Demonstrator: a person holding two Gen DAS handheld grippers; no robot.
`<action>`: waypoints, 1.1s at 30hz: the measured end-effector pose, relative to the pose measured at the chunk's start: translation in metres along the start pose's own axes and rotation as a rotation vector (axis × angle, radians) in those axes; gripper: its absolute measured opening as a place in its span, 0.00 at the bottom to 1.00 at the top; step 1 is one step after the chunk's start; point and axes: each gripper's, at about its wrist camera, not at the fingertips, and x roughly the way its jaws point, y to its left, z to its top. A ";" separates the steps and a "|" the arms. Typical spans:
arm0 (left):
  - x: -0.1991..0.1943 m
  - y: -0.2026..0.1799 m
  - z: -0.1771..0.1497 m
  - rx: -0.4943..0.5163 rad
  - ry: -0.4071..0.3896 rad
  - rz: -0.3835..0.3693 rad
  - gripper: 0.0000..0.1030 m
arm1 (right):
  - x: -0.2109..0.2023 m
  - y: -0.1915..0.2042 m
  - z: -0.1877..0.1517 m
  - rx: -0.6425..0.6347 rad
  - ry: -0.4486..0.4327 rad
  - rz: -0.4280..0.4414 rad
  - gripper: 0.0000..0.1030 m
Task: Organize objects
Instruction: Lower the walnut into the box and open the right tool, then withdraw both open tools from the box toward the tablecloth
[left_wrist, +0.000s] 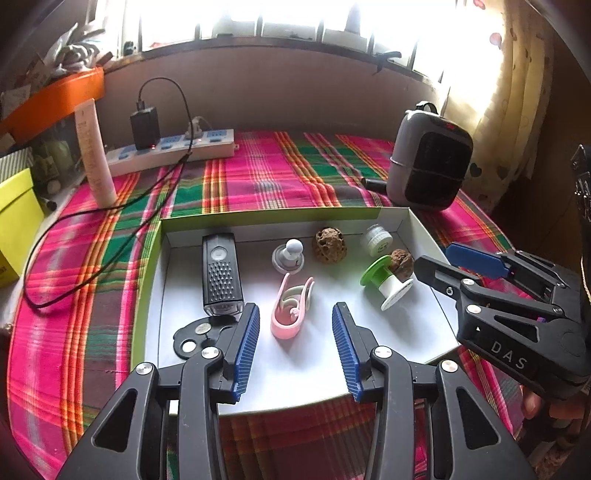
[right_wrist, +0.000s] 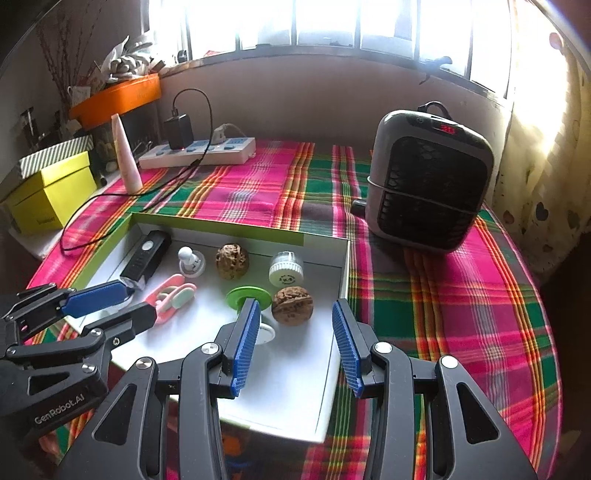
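A shallow white box lid with a green rim (left_wrist: 147, 280) (right_wrist: 343, 280) lies on the plaid cloth. In it are a black bike light (left_wrist: 221, 275) (right_wrist: 147, 258), a pink clip (left_wrist: 290, 312) (right_wrist: 171, 295), a white knob (left_wrist: 290, 254) (right_wrist: 190, 260), two walnuts (left_wrist: 328, 245) (right_wrist: 292, 304), a small white jar (left_wrist: 376, 240) (right_wrist: 286, 269), a green and white spool (left_wrist: 384, 282) (right_wrist: 245, 297) and a black disc piece (left_wrist: 194, 338). My left gripper (left_wrist: 295, 321) (right_wrist: 138, 304) is open over the pink clip. My right gripper (right_wrist: 293, 317) (left_wrist: 436, 260) is open, just in front of the nearer walnut.
A grey heater (left_wrist: 430, 171) (right_wrist: 428, 181) stands at the right back. A power strip with a charger and cable (left_wrist: 173, 149) (right_wrist: 199, 151), a pink tube (left_wrist: 94, 155) (right_wrist: 125, 158), a yellow box (left_wrist: 14, 218) (right_wrist: 51, 192) and an orange tray (left_wrist: 55, 99) are at the left.
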 end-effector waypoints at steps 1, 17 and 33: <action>-0.002 0.000 -0.001 -0.002 -0.001 0.002 0.38 | -0.002 0.001 -0.001 0.002 -0.004 0.003 0.41; -0.031 -0.006 -0.019 0.018 -0.030 -0.005 0.38 | -0.034 0.005 -0.024 0.021 -0.033 0.028 0.41; -0.050 -0.005 -0.047 0.004 -0.025 -0.048 0.38 | -0.039 0.000 -0.061 0.068 0.026 0.052 0.41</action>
